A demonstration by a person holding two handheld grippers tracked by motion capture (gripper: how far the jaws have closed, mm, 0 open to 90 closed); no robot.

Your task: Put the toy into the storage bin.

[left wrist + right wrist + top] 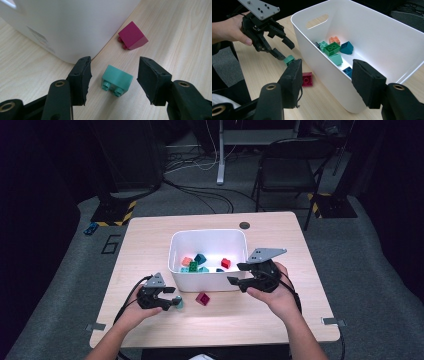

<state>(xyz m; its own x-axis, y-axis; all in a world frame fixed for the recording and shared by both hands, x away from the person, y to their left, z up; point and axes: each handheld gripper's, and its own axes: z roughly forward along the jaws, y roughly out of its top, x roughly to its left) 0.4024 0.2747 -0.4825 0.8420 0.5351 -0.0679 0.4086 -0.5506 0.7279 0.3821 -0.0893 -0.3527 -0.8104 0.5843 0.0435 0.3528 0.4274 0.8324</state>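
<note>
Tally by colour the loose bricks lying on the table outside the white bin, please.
Mint green brick: 1
Magenta brick: 1
Total: 2

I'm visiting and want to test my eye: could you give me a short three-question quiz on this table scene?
1. True or false: the mint-green brick lies between the left gripper's open jaws, untouched by either one.
2. Which brick lies on the table beside the mint-green one? A) dark red brick B) yellow C) black
3. Fill in: the right gripper hangs open at the near wall of the white ____.

Key: 1 true; 2 A; 3 bin.
</note>
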